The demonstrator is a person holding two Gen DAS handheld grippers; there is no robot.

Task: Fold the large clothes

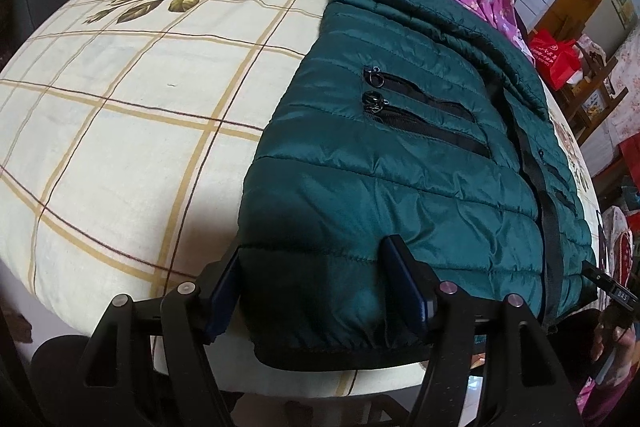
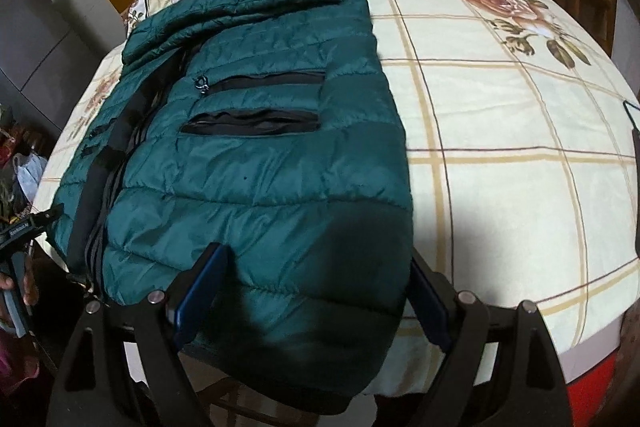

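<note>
Plainly, the dark green quilted puffer jacket [image 1: 360, 187] lies folded lengthwise on a cream checked bedsheet [image 1: 120, 147] printed with roses, its hem hanging over the near edge of the bed. The left gripper [image 1: 312, 291] and the right gripper [image 2: 316, 291] each stand wide, blue pads apart, straddling opposite hem corners without visibly pinching the fabric. Writing is scarce: a red bag [image 1: 556, 59] beyond the bed carries pale lettering too small to read.

Glossy quilted nylon jacket [image 1: 360, 187], matt woven cotton bedsheet [image 1: 120, 147], black plastic tongs [image 1: 308, 291]
</note>
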